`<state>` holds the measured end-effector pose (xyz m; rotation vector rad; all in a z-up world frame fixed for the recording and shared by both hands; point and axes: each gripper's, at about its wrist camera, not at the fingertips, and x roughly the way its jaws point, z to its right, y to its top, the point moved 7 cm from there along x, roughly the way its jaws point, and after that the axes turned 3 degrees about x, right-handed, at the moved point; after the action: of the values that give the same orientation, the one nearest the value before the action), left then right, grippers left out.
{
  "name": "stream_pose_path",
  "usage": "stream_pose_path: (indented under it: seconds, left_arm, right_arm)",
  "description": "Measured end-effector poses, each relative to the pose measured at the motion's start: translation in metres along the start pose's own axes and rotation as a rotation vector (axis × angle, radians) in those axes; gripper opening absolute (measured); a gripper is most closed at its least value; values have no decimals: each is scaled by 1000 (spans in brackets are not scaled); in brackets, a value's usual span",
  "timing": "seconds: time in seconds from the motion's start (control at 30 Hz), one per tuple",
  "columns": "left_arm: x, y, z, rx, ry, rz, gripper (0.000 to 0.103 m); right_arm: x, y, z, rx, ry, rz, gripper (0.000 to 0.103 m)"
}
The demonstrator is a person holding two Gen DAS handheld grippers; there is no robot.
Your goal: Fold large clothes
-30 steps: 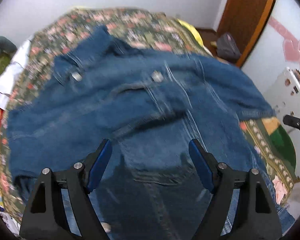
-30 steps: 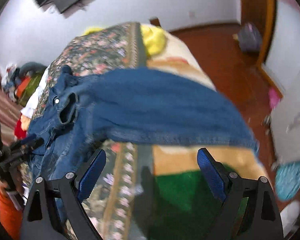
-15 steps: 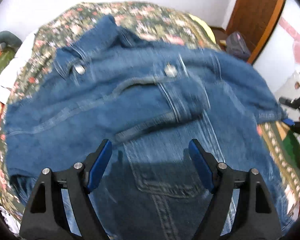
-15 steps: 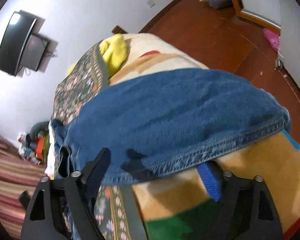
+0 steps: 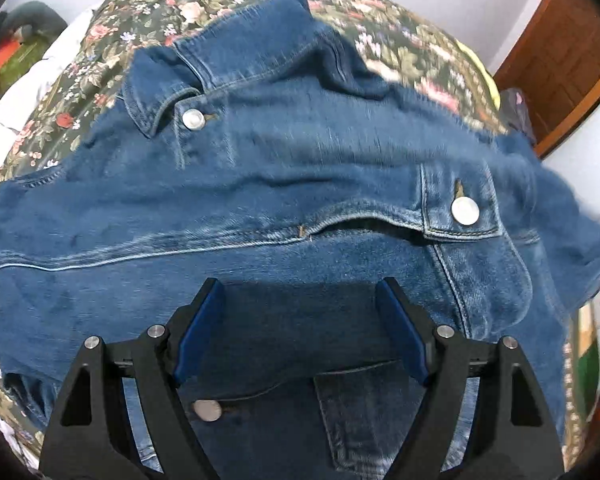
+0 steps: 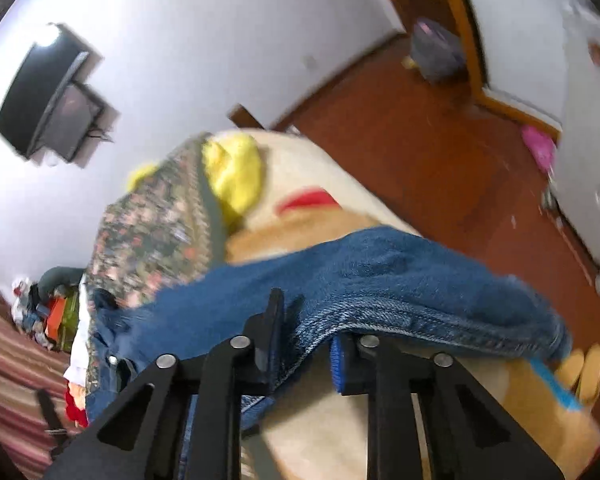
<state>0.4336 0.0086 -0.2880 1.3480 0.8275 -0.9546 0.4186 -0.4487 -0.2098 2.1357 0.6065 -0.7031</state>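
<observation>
A blue denim jacket lies spread front-up on a floral bedspread, collar at the far side, metal buttons showing. My left gripper is open and empty, hovering just above the jacket's middle. In the right wrist view one jacket sleeve hangs over the bed's side. My right gripper is shut on the sleeve's hem edge, denim pinched between the blue pads.
A yellow cloth lies at the bed's far corner. A beige blanket covers the bed's side. A pile of clothes sits left of the bed. Red-brown floor and a wooden door frame lie to the right.
My right gripper moved up to the sleeve hem and closed on it. My left gripper moved forward and lower over the jacket, staying open.
</observation>
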Motion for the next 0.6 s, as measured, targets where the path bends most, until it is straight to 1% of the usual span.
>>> stream_pose_path:
  seconds: [0.03, 0.07, 0.17, 0.27, 0.33, 0.47, 0.53, 0.57, 0.6]
  left_arm:
    - [0, 0, 1, 5, 6, 11, 79]
    - [-2, -1, 1, 11, 7, 17, 79]
    - [-14, -2, -2, 0, -32, 20, 78]
    - [-42, -3, -11, -11, -39, 77, 78]
    - [-65, -6, -20, -12, -33, 127, 79]
    - [-101, -13, -40, -13, -14, 198, 79]
    - [-121, -21, -52, -7, 11, 238, 79]
    - [-127, -26, -55, -6, 18, 250, 79]
    - [-134, -32, -60, -5, 24, 262, 79]
  right_arm:
    - [-5, 4, -11, -26, 16, 19, 12]
    - [-14, 12, -34, -76, 44, 51, 11]
    - [-31, 20, -85, -161, 114, 92, 10]
    - [-44, 14, -151, -249, 214, 108, 10]
    - [-48, 3, -184, -296, 266, 96, 10]
    - [-40, -43, -256, -410, 357, 29, 10]
    - [-27, -75, -285, -469, 382, -35, 10]
    - [-17, -99, -301, -505, 395, -88, 10]
    - [-11, -116, -307, -524, 402, -128, 10]
